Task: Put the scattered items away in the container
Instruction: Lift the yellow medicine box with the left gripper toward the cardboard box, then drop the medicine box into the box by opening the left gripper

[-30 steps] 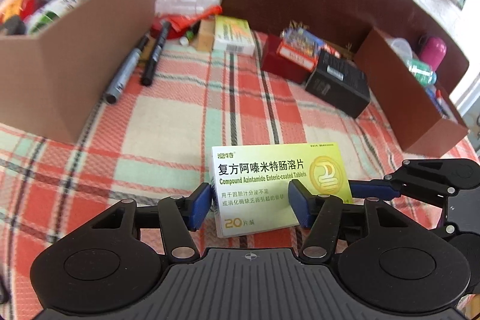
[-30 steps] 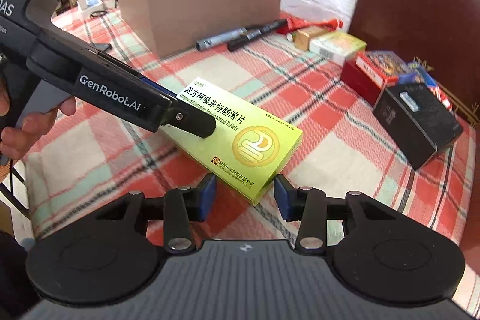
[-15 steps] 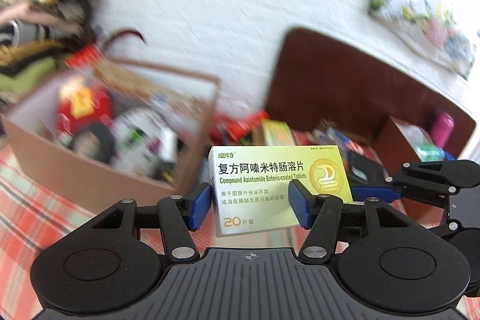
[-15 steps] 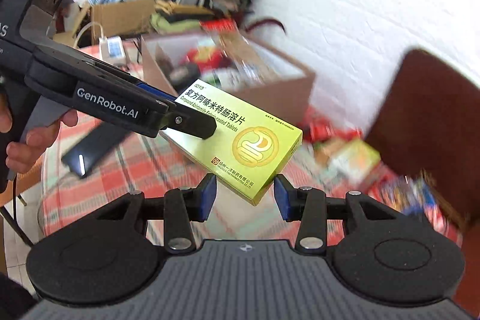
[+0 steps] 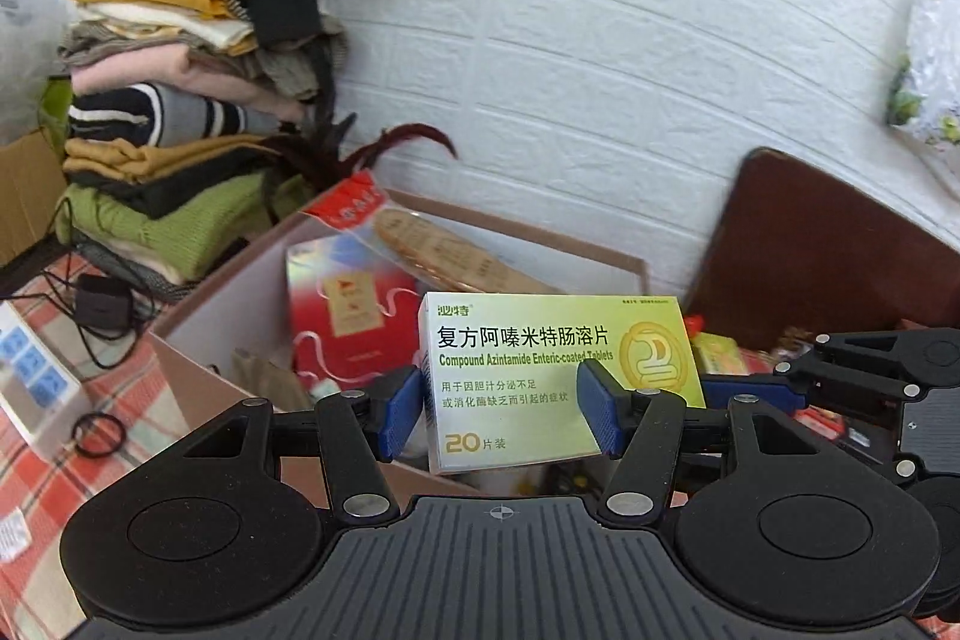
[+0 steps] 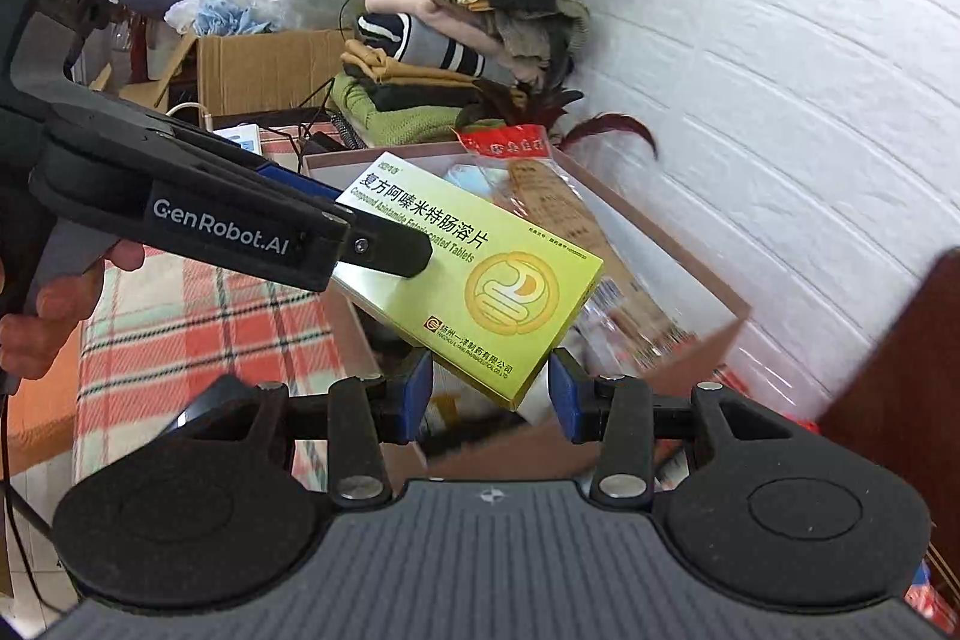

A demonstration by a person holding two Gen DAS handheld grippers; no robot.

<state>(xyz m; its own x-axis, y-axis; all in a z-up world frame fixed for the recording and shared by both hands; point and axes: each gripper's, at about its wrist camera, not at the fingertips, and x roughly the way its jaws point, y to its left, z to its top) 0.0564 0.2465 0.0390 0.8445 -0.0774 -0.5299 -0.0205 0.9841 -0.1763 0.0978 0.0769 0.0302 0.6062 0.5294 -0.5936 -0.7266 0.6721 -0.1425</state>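
Both grippers' fingers [image 5: 603, 415] clamp the tablet box [image 5: 540, 376] above the cardboard box [image 5: 198, 340].

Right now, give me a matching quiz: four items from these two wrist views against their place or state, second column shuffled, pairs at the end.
Items:
1. green tablet box
2. red packet
3. black hair tie
4. folded clothes

Places or states:
A. lying on the plaid cloth
B. stacked against the white wall
C. held in the air by the left gripper, over the cardboard box
D. standing inside the cardboard box

Pairs: 1-C, 2-D, 3-A, 4-B
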